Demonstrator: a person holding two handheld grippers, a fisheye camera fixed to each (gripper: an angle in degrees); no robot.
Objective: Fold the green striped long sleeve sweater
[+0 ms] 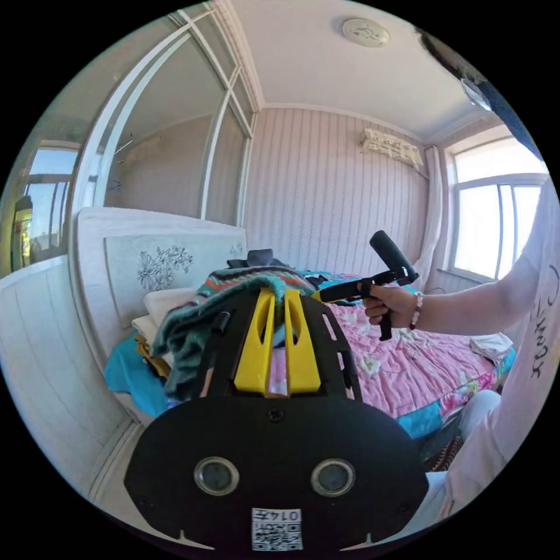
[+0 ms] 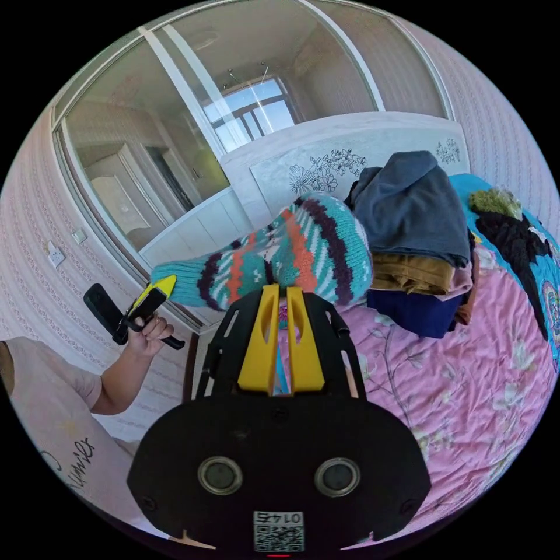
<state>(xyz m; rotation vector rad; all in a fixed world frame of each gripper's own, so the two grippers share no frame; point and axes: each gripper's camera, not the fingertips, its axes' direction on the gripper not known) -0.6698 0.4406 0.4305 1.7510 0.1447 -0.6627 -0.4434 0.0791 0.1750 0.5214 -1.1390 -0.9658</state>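
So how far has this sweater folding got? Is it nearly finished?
Barely begun, it seems. Nothing looks folded yet: the striped sweater hangs bunched in the air above the pink bedspread. In hand: both the right gripper and the left gripper are shut on the knit, holding it up. Left to do: spread it flat, fold sleeves and body.

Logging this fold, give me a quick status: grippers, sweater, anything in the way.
Left gripper and right gripper both shut on sweater, held up over pink bedspread. Clothes pile sits close behind.
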